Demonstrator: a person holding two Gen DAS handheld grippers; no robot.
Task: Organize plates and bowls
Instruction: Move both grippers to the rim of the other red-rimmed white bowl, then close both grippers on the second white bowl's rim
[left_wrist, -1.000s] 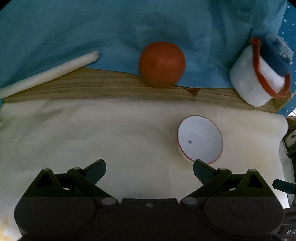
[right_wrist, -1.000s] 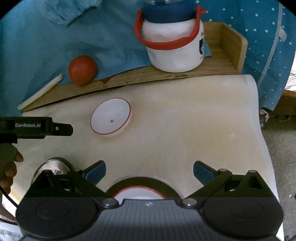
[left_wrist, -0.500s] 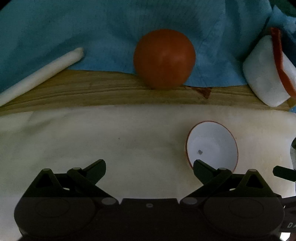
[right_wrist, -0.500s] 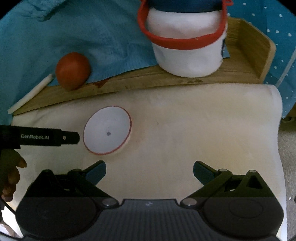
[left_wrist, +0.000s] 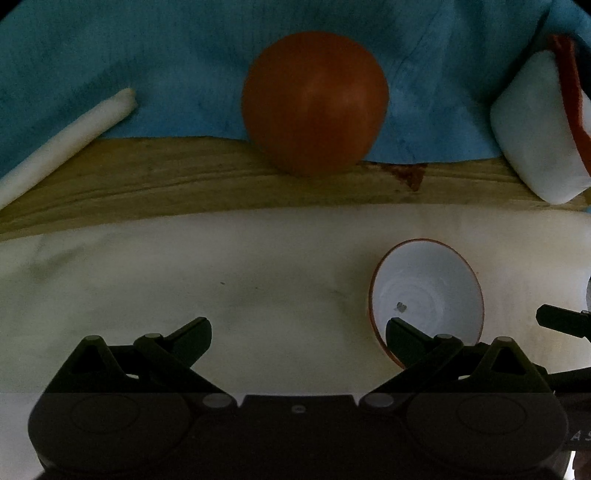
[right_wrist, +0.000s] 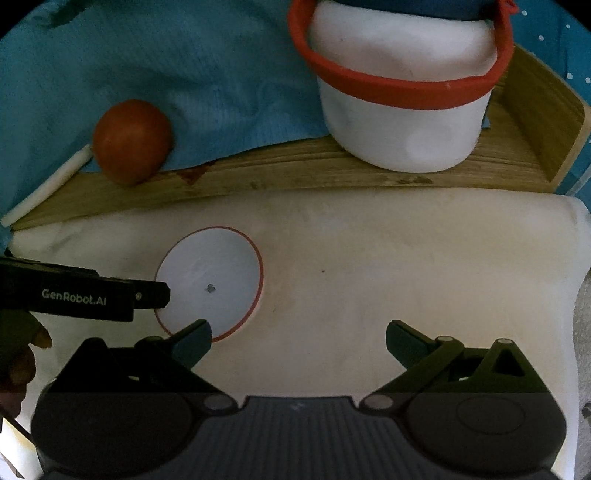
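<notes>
A small white bowl with a thin red rim sits on the cream cloth. My left gripper is open, and its right fingertip overlaps the bowl's near rim. In the right wrist view the same bowl lies ahead on the left. My right gripper is open too, its left fingertip at the bowl's near edge. One finger of the left gripper reaches to the bowl's left rim. Neither gripper holds anything.
Behind the cloth runs a wooden tray against blue fabric. On it stand an orange-red ball, a white stick and a white tub with a red handle. A hand shows at the left edge.
Both grippers have moved forward and closed in on the bowl. The red-rimmed plate and metal dish under the right gripper have dropped out of view. Both jaws stayed open.
</notes>
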